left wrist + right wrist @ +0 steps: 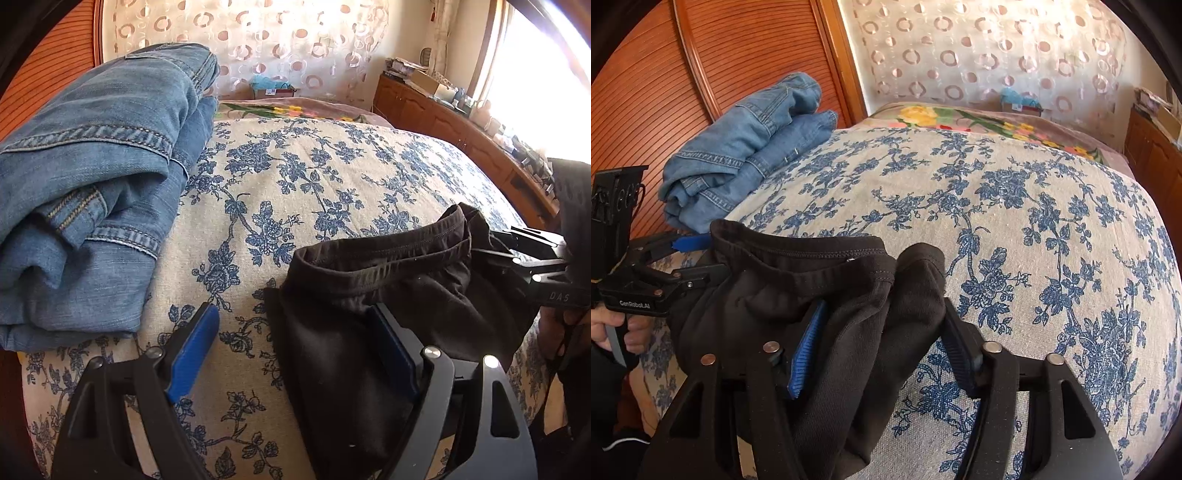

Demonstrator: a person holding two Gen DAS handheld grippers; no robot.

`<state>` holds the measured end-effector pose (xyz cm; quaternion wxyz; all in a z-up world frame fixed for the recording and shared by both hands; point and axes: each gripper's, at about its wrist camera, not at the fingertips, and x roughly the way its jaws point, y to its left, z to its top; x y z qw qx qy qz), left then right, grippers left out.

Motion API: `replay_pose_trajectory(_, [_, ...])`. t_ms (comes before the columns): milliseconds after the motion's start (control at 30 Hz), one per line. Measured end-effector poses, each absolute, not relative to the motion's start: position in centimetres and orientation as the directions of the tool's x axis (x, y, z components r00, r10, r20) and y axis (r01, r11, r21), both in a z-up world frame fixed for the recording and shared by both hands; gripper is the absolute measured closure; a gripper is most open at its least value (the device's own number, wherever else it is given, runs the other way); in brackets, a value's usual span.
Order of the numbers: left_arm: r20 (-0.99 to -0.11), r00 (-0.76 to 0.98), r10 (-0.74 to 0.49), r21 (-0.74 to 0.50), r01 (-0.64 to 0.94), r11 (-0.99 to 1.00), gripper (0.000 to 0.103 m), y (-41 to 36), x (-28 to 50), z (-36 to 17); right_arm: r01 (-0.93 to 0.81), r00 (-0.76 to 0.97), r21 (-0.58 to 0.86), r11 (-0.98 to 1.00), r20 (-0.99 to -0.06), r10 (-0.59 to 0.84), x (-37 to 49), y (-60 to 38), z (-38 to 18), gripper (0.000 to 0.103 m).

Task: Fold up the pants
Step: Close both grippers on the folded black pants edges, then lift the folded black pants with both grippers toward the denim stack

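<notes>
Black pants (pixel 388 280) lie bunched at the near edge of the bed, waistband facing away from me. In the left wrist view my left gripper (pixel 293 349) stands wide open. Its left pad (pixel 195 347) is bare over the bedspread, and its right finger is under a fold of the pants. The right wrist view shows my right gripper (pixel 884 350) closed on a thick bunch of the black pants (pixel 812 288), with cloth filling the gap between its pads. The left gripper (pixel 701 258) sits at the pants' left side there.
Folded blue jeans (pixel 92 184) (pixel 746 155) lie at the far left of the floral bedspread (pixel 295 177) (pixel 1034 221). A wooden slatted panel (pixel 738 55) stands behind them. A cluttered wooden dresser (pixel 443 114) runs along the right. A hand (pixel 613 332) holds the left gripper's handle.
</notes>
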<state>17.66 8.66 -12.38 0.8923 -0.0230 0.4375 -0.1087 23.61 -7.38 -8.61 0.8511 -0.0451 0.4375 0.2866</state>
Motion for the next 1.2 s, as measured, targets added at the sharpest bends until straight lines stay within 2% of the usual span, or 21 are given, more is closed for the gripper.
replay_pose_trajectory(33, [-0.776,0.594,-0.212,-0.132,0.175,0.976,0.02,8.6,17.6,-12.4,-0.534,0.445,0.183,0.826,-0.769,0.458,23.6,-7.3,-8.6,0.06])
replay_pose_trajectory(67, [-0.776,0.595,-0.21,-0.13,0.176,0.976,0.02,8.6,17.6,-12.4,-0.538,0.436,0.194,0.82,-0.769,0.468,23.5,-7.3,-8.6,0.062])
replay_pose_trajectory(133, [-0.776,0.595,-0.21,-0.129,0.175,0.976,0.02,8.5,17.6,-12.4,-0.553,0.421,0.209,0.807,-0.765,0.487,23.4,-7.2,-8.6,0.083])
replay_pose_trajectory(233, [-0.776,0.589,-0.227,-0.15,0.179,0.972,0.02,8.4,17.7,-12.4,-0.56,0.416,0.23,0.796,-0.753,0.51,23.1,-7.6,-8.0,0.089])
replay_pose_trajectory(367, [-0.771,0.582,-0.258,-0.18,0.189,0.965,0.021,8.3,17.6,-12.2,-0.553,0.458,0.207,0.807,-0.734,0.502,22.2,-8.5,-6.7,0.089])
replay_pose_trajectory(533, [-0.766,0.58,-0.278,-0.19,0.208,0.959,0.035,7.7,17.9,-11.8,-0.541,0.453,0.156,0.827,-0.774,0.442,22.3,-8.7,-7.8,0.089])
replay_pose_trajectory(767, [-0.77,0.567,-0.293,-0.21,0.208,0.955,0.046,7.7,18.9,-11.9,-0.535,0.467,0.139,0.833,-0.773,0.429,22.3,-8.6,-8.5,0.085])
replay_pose_trajectory(900, [-0.763,0.565,-0.314,-0.221,0.228,0.948,0.062,7.3,18.7,-12.0,-0.523,0.457,0.167,0.836,-0.772,0.441,22.7,-9.1,-8.6,0.082])
replay_pose_trajectory(1067, [-0.755,0.564,-0.335,-0.244,0.233,0.942,0.073,7.3,18.4,-12.0,-0.521,0.455,0.174,0.836,-0.771,0.445,22.7,-9.2,-8.6,0.082])
replay_pose_trajectory(1100, [-0.754,0.559,-0.345,-0.253,0.238,0.938,0.077,7.3,18.3,-12.0,-0.521,0.454,0.177,0.835,-0.771,0.446,22.7,-9.2,-8.6,0.082])
replay_pose_trajectory(1200, [-0.754,0.554,-0.352,-0.257,0.245,0.935,0.079,7.1,18.1,-12.0,-0.52,0.451,0.183,0.834,-0.771,0.45,22.7,-9.2,-8.6,0.08])
